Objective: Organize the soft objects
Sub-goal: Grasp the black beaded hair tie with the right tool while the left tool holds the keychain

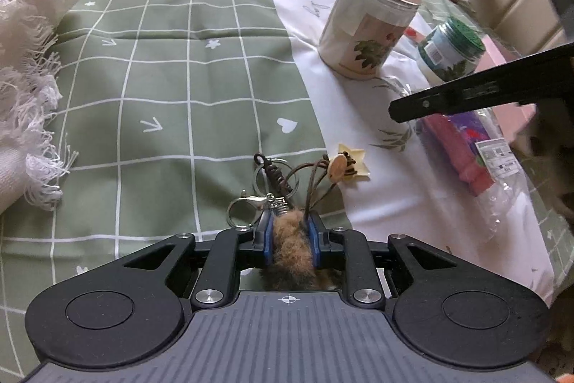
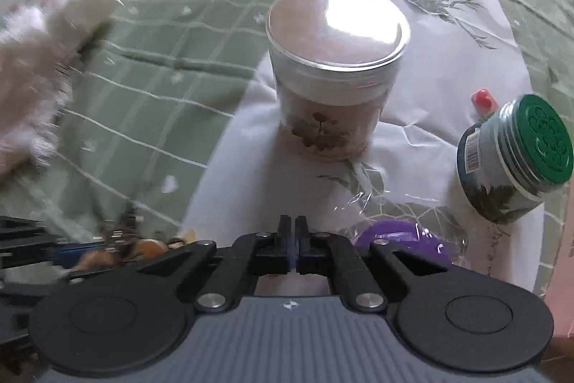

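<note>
My left gripper (image 1: 290, 232) is shut on a brown furry keychain (image 1: 290, 246), held just above the green checked cloth (image 1: 161, 78). Its metal rings and clasp (image 1: 251, 207), cords and a wooden charm (image 1: 339, 164) hang out in front of the fingers. My right gripper (image 2: 295, 239) is shut and empty above the white part of the cloth, in front of a clear jar (image 2: 335, 67); it shows in the left wrist view (image 1: 466, 96) as a dark bar at right. A white fringed cloth (image 1: 28, 78) lies at the left, blurred in the right wrist view (image 2: 39, 67).
A clear jar with a flower label (image 1: 366, 24) and a green-lidded jar (image 1: 452, 52) stand on the white cloth. The green-lidded jar (image 2: 516, 157) is right of my right gripper. A plastic bag with pink and purple items (image 1: 470, 153) lies at right. Toys sit at the far right.
</note>
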A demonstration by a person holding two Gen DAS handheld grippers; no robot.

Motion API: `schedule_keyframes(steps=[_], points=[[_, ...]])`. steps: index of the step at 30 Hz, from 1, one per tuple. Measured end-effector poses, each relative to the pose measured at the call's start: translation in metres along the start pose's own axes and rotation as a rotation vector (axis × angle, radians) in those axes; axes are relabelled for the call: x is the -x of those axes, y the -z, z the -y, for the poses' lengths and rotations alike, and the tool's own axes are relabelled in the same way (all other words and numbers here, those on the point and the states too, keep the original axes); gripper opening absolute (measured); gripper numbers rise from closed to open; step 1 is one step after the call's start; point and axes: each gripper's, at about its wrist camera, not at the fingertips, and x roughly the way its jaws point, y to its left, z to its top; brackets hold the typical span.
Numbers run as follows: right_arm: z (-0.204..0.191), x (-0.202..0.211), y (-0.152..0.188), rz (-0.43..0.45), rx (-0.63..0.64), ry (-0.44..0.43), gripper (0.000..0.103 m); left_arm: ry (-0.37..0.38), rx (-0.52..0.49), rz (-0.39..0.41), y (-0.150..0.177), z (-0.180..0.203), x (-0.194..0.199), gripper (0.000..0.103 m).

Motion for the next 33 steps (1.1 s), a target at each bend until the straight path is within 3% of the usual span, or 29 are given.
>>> schedule_keyframes(steps=[3, 5, 7, 9, 11, 14, 17, 21, 23, 26, 30, 31, 33], points=[[-0.006, 0.013, 0.004, 0.021, -0.006, -0.09, 0.023, -0.041, -0.037, 0.003, 0.002, 0.011, -0.001, 0.023], [-0.019, 0.014, 0.004, 0.031, 0.035, -0.151, 0.042, -0.058, -0.08, 0.002, 0.004, 0.016, -0.001, 0.023], [-0.032, 0.008, 0.005, 0.009, 0.116, -0.2, 0.047, -0.045, -0.108, -0.011, 0.003, 0.014, -0.001, 0.023], [-0.041, -0.001, 0.006, -0.023, 0.176, -0.225, 0.047, -0.013, -0.079, -0.028, 0.001, 0.006, 0.001, 0.024], [-0.044, -0.014, 0.009, -0.062, 0.218, -0.192, 0.047, 0.014, -0.037, -0.033, -0.001, -0.004, 0.004, 0.024], [-0.044, -0.019, 0.013, -0.031, 0.259, -0.047, 0.046, -0.007, -0.017, -0.003, 0.001, -0.012, 0.014, 0.024], [-0.028, -0.013, 0.012, 0.008, 0.189, 0.048, 0.046, -0.02, -0.013, -0.022, 0.005, -0.013, 0.011, 0.024], [-0.015, 0.005, 0.021, 0.022, 0.168, -0.054, 0.048, -0.053, -0.002, -0.03, 0.005, -0.007, 0.007, 0.024], [-0.023, 0.008, 0.028, 0.034, 0.238, -0.043, 0.059, -0.068, 0.048, -0.026, 0.006, -0.008, 0.006, 0.024], [-0.037, -0.002, 0.029, 0.047, 0.292, -0.011, 0.06, -0.128, -0.003, -0.004, 0.01, 0.005, 0.005, 0.024], [-0.036, -0.019, 0.018, 0.094, 0.245, -0.009, 0.06, -0.214, -0.044, 0.004, 0.012, 0.026, 0.004, 0.023], [-0.035, -0.022, 0.015, 0.107, 0.228, -0.008, 0.06, -0.18, -0.021, -0.018, 0.007, 0.026, 0.005, 0.023], [-0.033, -0.024, 0.01, 0.109, 0.193, -0.008, 0.06, -0.04, 0.067, -0.045, 0.0, 0.017, 0.004, 0.024]])
